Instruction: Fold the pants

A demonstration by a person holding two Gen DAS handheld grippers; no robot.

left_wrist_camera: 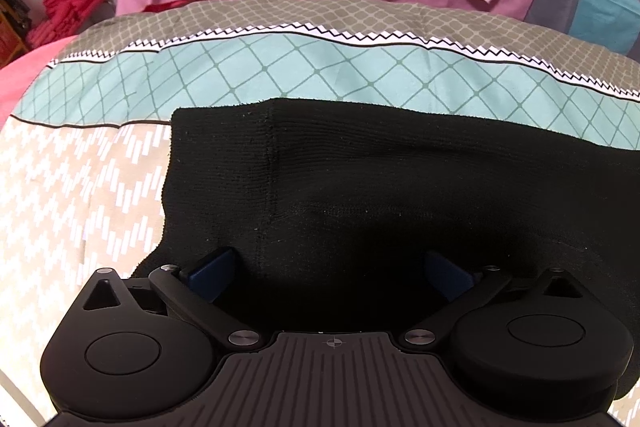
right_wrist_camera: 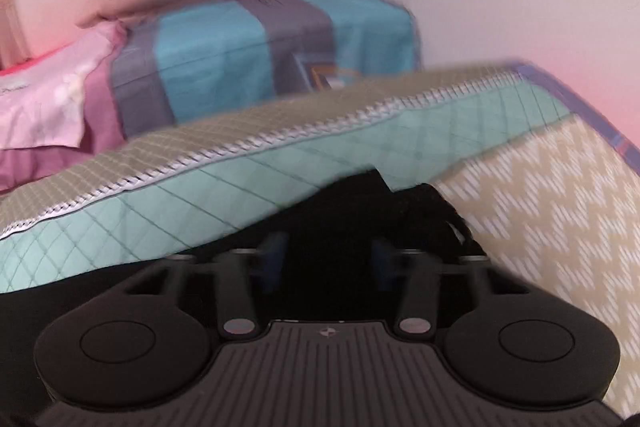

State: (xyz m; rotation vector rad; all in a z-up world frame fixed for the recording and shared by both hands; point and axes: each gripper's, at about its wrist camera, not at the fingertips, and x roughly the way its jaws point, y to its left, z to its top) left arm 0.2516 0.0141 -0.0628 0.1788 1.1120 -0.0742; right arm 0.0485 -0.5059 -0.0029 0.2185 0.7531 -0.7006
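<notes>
Left gripper and right gripper both spread wide over black knit pants, patterned bedsheet at 9 o'clock.

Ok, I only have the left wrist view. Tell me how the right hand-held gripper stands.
Observer: The right hand-held gripper has its fingers apart, over the pants.
Operator: Say whether it holds cloth.
Observer: Cannot tell; it is dark and blurred between the fingers.
Operator: Describe the pants' end there.
Observer: It lies bunched, beside the beige zigzag part of the bedspread.
</notes>
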